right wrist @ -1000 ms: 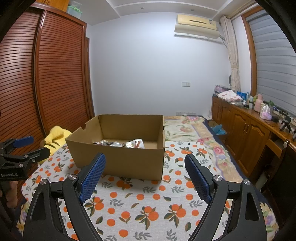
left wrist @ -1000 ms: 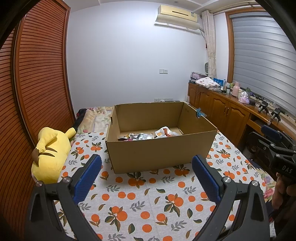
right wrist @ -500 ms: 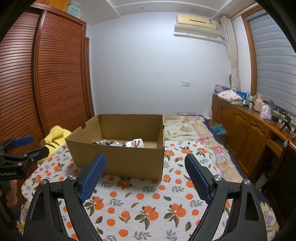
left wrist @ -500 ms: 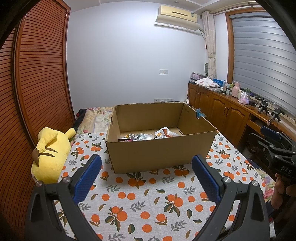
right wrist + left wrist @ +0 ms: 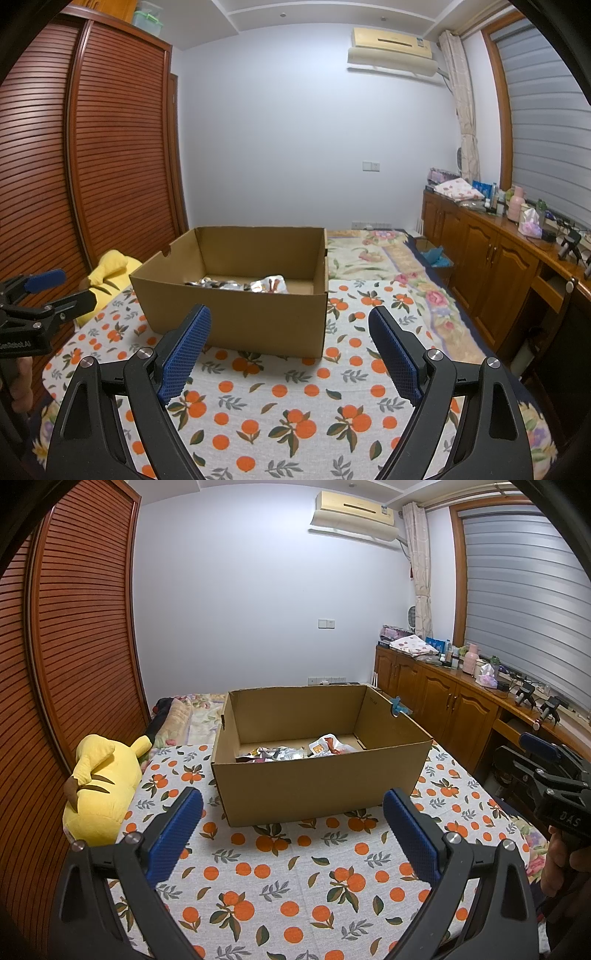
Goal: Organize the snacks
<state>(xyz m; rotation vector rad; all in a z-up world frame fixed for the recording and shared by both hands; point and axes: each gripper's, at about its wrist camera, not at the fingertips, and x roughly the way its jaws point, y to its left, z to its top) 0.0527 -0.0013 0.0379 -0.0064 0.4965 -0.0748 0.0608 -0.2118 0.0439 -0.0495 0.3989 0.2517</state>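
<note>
Resting on a bedspread [image 5: 295, 878] printed with oranges and green leaves, an open cardboard box [image 5: 317, 786] sits in the middle of both wrist views. Snack packets [image 5: 295, 752], silvery and white with a touch of red, lie loose on the box floor, heaped toward its far side; individual wrappers are too small to read. The left gripper [image 5: 291, 834] hangs above the cloth in front of the box's near wall, its blue ribbed pads spread wide with nothing between them. The right gripper [image 5: 290, 356] is likewise spread wide and holds nothing, poised before the box's near right corner. Neither gripper touches the box or the snacks. A yellow plush toy [image 5: 99, 786] lies on the bed's left edge, just beside the box and against a slatted wooden wardrobe [image 5: 74, 646]. Along the right wall runs a wooden cabinet [image 5: 491, 266] with bottles and cloths on top. An air conditioner [image 5: 391, 48] is mounted high on the pale back wall.
</note>
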